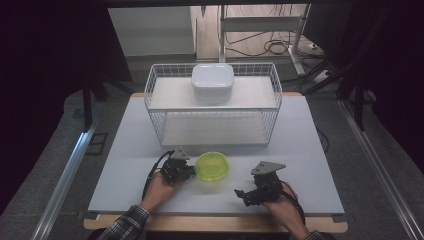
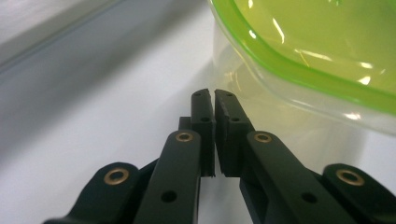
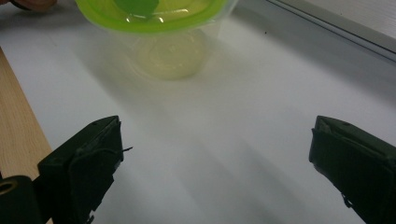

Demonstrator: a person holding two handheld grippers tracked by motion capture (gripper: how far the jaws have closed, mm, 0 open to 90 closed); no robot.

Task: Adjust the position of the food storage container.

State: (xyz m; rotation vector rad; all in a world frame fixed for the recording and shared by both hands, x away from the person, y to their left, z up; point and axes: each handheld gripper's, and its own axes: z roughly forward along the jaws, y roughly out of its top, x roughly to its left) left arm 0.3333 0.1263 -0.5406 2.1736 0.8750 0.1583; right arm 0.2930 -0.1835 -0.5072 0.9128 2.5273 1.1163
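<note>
A clear plastic container with a bright green lid (image 1: 212, 166) stands on the white table in front of the wire basket. My left gripper (image 1: 188, 172) rests just left of it, jaws shut with nothing between them; in the left gripper view the gripper (image 2: 214, 93) points at the table beside the green-lidded container (image 2: 308, 51), not touching it. My right gripper (image 1: 242, 194) sits at the front right, open and empty. In the right gripper view its jaws spread wide around the gripper's middle (image 3: 215, 149), with the container (image 3: 163, 28) farther off.
A white wire basket (image 1: 165, 107) with a shelf stands across the back of the table, a white lidded box (image 1: 213, 81) on top. The table's wooden front edge (image 3: 18, 135) lies close beside my right gripper.
</note>
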